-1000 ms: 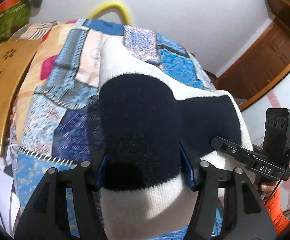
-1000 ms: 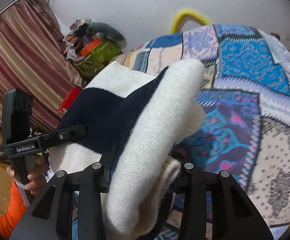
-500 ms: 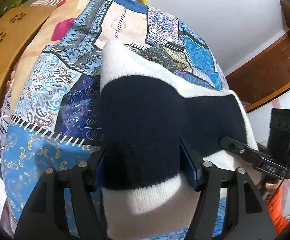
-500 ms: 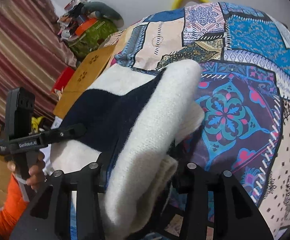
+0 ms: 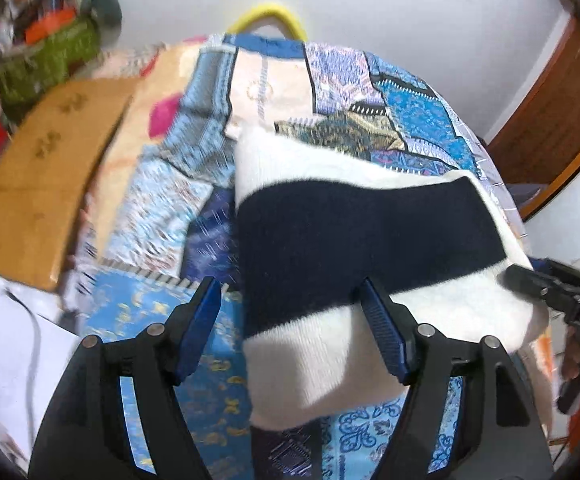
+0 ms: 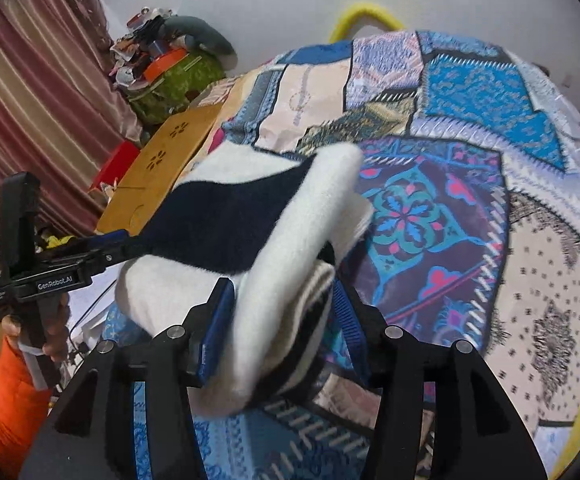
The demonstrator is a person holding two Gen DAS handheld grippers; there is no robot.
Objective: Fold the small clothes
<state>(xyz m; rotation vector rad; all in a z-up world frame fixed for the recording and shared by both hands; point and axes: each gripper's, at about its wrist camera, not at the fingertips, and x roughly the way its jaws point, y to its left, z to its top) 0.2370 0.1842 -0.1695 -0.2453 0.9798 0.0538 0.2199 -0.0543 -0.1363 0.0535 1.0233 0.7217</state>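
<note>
A folded knit sweater (image 5: 353, 240), white with a wide navy band, is seen on a patchwork bedspread (image 5: 194, 208) covering a bed.

Left tool (image 5: 291, 320): jaws spread, having just been opening. The left blue pad (image 5: 198, 324) stands clear of the sweater's edge; the right pad (image 5: 381, 336) lies over the knit, and whether it touches cannot be told. The sweater's near left corner sits between the fingers, not pinched.

Right tool (image 6: 278, 320): jaws partly spread, having just been opening. The thick folded right end of the sweater (image 6: 290, 256) is seen between the blue pads (image 6: 218, 332). The left pad appears just beside the white knit; the right pad is mostly hidden behind the fold. A firm pinch is not shown; the cloth looks slack between them.

Each tool is seen from the other's camera at the sweater's far end, held by a hand (image 6: 54, 328) with an orange sleeve (image 6: 10, 412).

A wooden board (image 5: 46, 184) with flower cutouts lies left of the bed. A yellow curved tube (image 5: 268, 16) shows beyond the bed against the white wall. A striped curtain (image 6: 30, 92) hangs at the left in the right wrist view.
</note>
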